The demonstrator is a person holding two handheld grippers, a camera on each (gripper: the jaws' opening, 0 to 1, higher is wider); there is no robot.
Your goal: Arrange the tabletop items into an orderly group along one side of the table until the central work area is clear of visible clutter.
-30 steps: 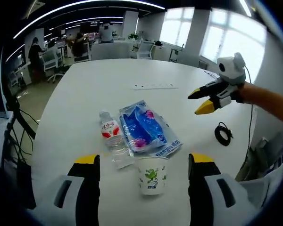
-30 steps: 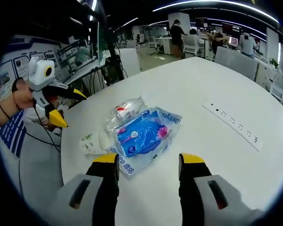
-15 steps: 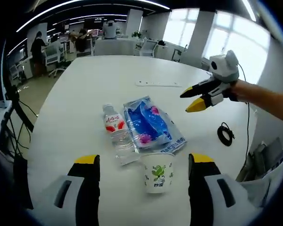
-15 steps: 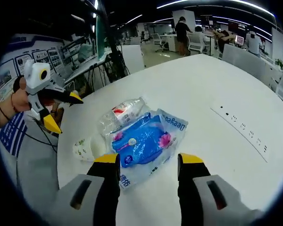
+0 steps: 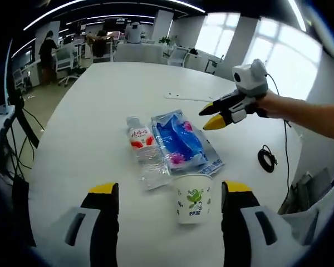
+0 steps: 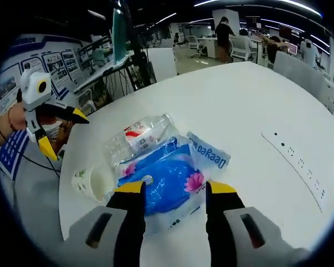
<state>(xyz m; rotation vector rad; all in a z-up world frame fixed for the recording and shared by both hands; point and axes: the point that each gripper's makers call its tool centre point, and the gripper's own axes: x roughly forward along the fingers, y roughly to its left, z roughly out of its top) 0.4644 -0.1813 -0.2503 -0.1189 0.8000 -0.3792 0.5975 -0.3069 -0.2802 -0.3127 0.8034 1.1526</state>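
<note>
- The blue wipes pack [image 6: 166, 179] lies flat near the middle of the white table [image 5: 100, 105]; everything else is placed from it.
- A clear water bottle [image 5: 145, 153] lies on its side, touching the pack's long edge.
- A paper cup [image 5: 194, 197] stands upright just beside the pack's corner, on the side nearest the left claw [image 5: 168, 194].
- A black cable coil [image 5: 266, 158] sits well apart from the pack, near the table edge.
- The left claw is spread open and empty, hovering short of the cup.
- The right claw [image 6: 171, 189] is open and empty, poised over the pack's near end.
- Handling, as a judgement: the pack looks soft, light and slippery in its film; pinching a sealed edge or corner should hold better than the bulging middle.
- The bottle may roll; the cup looks light and easy to crush.
</note>
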